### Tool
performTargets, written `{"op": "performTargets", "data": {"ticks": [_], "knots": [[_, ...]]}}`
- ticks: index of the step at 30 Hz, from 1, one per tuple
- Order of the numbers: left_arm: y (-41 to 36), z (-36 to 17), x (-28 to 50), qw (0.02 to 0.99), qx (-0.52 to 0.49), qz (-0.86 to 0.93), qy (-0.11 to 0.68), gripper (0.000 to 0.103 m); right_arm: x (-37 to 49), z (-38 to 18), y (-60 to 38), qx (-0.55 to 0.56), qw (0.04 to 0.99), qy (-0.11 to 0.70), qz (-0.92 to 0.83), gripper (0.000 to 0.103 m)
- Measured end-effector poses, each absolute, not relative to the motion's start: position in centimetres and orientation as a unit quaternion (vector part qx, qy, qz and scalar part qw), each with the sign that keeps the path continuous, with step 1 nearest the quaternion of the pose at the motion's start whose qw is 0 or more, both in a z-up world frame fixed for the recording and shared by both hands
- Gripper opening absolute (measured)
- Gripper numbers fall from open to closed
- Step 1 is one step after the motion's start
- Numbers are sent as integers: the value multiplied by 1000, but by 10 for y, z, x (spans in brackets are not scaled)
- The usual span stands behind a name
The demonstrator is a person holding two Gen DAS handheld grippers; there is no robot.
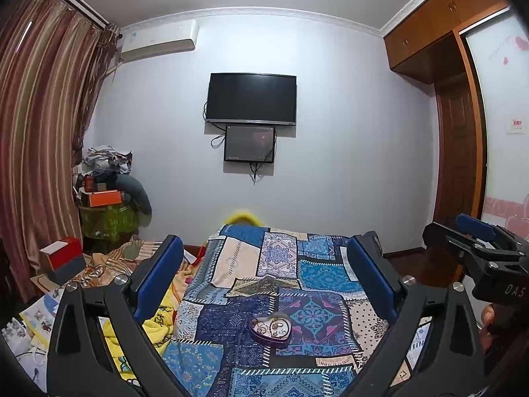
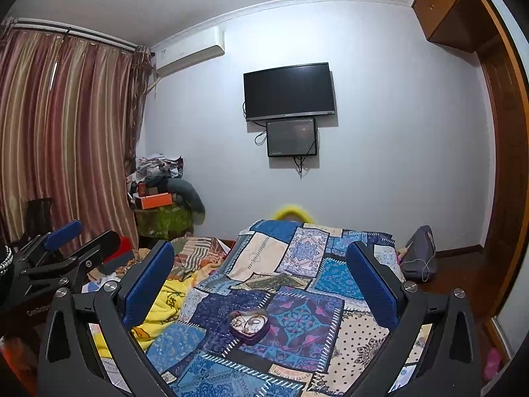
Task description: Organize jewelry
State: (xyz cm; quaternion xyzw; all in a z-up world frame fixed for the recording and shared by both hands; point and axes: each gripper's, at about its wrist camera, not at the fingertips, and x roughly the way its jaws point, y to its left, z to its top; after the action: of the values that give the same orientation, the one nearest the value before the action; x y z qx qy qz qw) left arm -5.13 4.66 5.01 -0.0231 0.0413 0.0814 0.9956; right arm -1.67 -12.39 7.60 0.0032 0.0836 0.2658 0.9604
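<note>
Both jaws stand wide and hold nothing: my left gripper [image 1: 264, 284] and right gripper [image 2: 261, 284] hover above the bed [image 1: 317, 278]. Just beyond them sits the heart-shaped tin [image 1: 270, 329], open, with rings and chains inside. I judge the pieces light, slippery and tangle-prone; I'd pinch a ring's band, steadying the tin's stiff rim.

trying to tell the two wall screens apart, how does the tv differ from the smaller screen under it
The tv is wider and hangs higher; the smaller screen sits just below it, offset slightly right. The tv face is plain black, while the smaller screen looks greyer with a faint reddish reflection. Both are wall-mounted, dark, and trail loose cables.
</note>
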Motion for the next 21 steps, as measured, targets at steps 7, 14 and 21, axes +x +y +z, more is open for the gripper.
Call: {"op": "performTargets", "data": {"ticks": [7,14,21], "knots": [[46,48,-47,995,-25,79,47,100,-17,76,-125,1,960,88,266,103],[46,47,-41,996,-27,67,56,100,-15,76,-127,5,960,93,265,103],[48,46,-39,996,-32,65,59,100,-14,75,-128,7,960,98,263,103]]}}
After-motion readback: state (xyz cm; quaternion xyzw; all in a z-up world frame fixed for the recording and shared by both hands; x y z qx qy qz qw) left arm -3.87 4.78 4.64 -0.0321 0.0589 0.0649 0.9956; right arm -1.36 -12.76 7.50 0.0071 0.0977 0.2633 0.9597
